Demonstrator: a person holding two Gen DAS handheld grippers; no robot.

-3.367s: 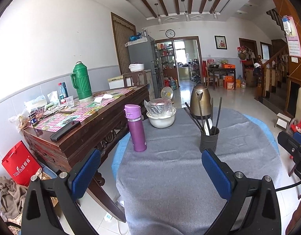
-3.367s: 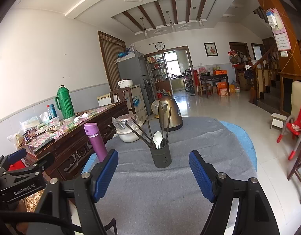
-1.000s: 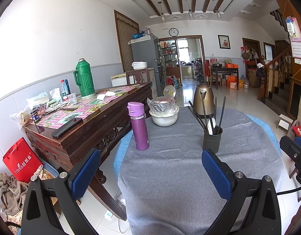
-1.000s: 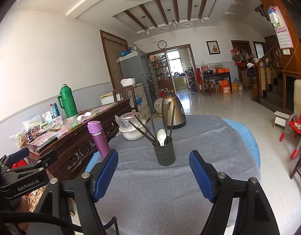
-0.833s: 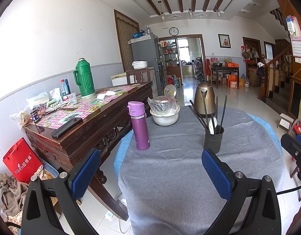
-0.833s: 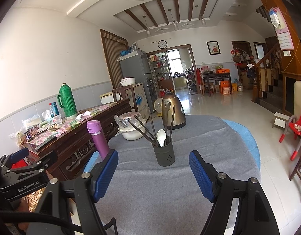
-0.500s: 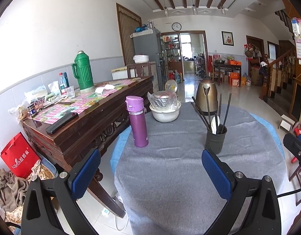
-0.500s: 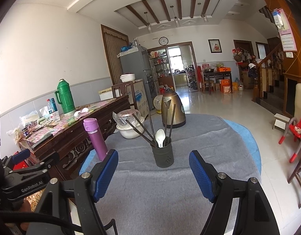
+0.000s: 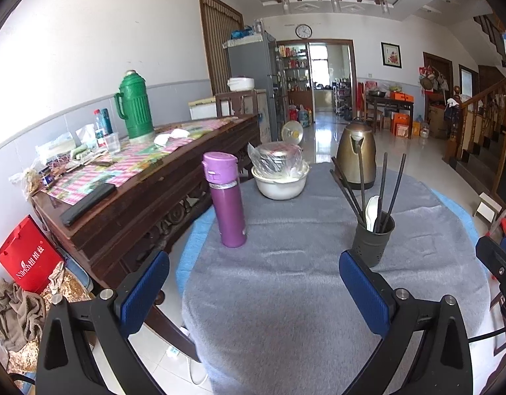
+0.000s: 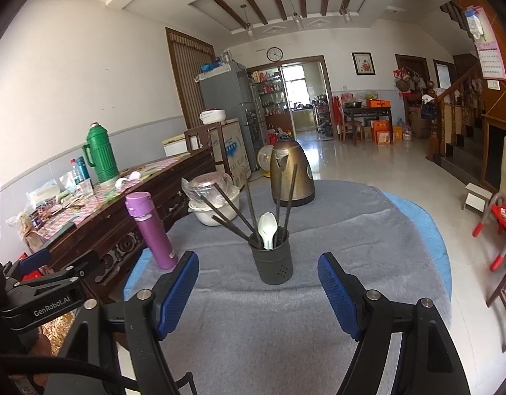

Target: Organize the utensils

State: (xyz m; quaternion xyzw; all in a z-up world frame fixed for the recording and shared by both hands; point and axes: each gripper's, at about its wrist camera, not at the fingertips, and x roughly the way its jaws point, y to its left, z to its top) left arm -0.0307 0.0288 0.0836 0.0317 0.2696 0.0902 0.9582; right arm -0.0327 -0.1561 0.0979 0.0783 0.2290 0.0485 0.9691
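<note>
A dark perforated utensil holder (image 10: 273, 261) (image 9: 372, 243) stands on the grey cloth of the round table (image 10: 335, 230). Several dark chopsticks (image 10: 231, 209) (image 9: 395, 187) and a white spoon (image 10: 267, 228) (image 9: 371, 209) stick up out of it. My right gripper (image 10: 258, 291) is open, near the table's front edge, with the holder straight ahead beyond its blue pads and nothing between them. My left gripper (image 9: 253, 289) is also open and empty, over the table's near left part, with the holder just beyond its right pad (image 9: 363, 288).
A purple flask (image 9: 227, 199) stands left of the holder. Behind are a white bowl with a wrapped lid (image 9: 280, 177) and a bronze kettle (image 9: 356, 156). A cluttered wooden sideboard (image 9: 138, 181) lies close to the table's left. The left gripper's body (image 10: 39, 293) shows in the right view.
Both grippers have come forward toward the table and tipped slightly down; the holder, flask and bowl now look larger and nearer. Both stay open and empty.
</note>
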